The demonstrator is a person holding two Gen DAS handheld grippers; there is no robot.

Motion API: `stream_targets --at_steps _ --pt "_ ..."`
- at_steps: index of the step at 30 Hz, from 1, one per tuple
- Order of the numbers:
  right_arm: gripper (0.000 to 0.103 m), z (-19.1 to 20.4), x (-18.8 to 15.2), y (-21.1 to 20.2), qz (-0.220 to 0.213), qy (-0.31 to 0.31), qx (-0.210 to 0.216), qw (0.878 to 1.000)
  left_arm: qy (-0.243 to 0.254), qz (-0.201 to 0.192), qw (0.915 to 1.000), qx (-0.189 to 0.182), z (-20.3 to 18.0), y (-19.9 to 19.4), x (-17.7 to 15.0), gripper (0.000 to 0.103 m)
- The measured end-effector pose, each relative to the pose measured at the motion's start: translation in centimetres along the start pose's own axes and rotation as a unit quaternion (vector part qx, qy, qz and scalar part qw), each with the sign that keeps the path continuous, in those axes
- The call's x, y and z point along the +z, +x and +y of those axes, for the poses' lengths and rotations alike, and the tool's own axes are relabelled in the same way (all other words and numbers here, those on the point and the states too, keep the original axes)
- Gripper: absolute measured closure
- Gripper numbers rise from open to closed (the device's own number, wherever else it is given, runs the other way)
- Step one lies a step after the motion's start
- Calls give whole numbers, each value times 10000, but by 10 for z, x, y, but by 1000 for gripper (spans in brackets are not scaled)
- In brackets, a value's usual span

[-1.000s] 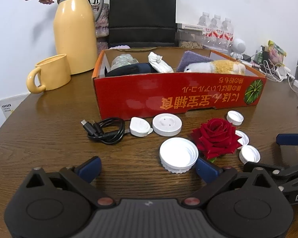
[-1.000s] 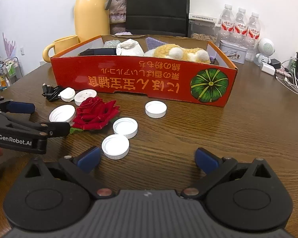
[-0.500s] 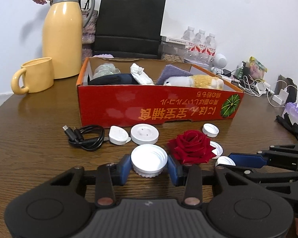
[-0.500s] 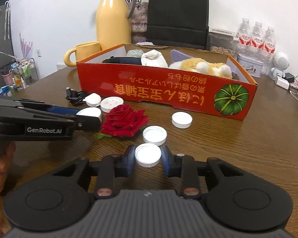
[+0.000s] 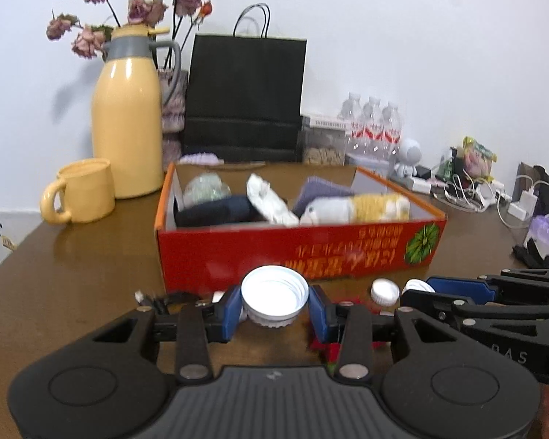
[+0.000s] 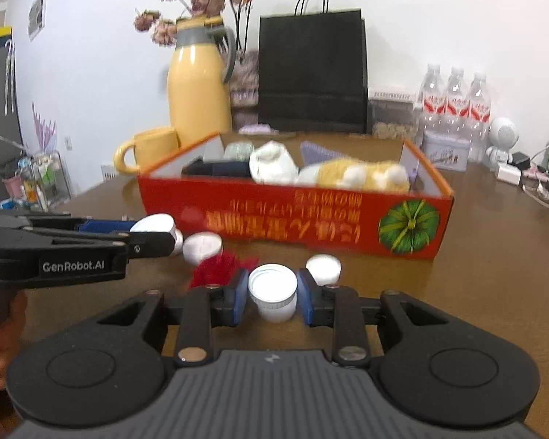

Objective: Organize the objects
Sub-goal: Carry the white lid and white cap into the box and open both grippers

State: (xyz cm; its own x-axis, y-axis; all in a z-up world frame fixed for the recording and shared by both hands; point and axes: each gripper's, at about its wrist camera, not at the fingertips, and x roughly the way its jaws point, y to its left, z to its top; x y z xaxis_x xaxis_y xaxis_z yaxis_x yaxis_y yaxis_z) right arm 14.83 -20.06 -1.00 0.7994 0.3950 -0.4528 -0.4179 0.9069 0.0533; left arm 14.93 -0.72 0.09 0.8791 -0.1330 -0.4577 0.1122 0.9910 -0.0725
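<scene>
Left gripper (image 5: 274,311) pinches the wide white lid (image 5: 274,298) across its rim, open side up, clear of the table (image 5: 73,292); right gripper (image 6: 271,297) does the same with a smaller white cap (image 6: 273,290), so both sit level for carrying. Both face the red box (image 5: 300,248) just ahead, already holding soft items, likely the drop target. One loose cap (image 6: 323,269) and the red rose (image 6: 216,269) remain on the table in front of it.

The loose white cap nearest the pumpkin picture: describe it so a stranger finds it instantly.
Start at the red cardboard box on the wooden table. In front of its pumpkin picture lies a small white cap. Unlike its neighbours, it lies flat, apart from the red rose, gripped by nothing.
</scene>
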Motion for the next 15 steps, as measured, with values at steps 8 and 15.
stream_targets --at_steps 8,15 --pt "74 -8 34 3 -492 92 -79 9987 -12 -284 9996 74 -6 10 34 65" --pt "74 -20 60 20 -722 105 -242 9970 -5 -439 9989 168 -8 30 63 65"
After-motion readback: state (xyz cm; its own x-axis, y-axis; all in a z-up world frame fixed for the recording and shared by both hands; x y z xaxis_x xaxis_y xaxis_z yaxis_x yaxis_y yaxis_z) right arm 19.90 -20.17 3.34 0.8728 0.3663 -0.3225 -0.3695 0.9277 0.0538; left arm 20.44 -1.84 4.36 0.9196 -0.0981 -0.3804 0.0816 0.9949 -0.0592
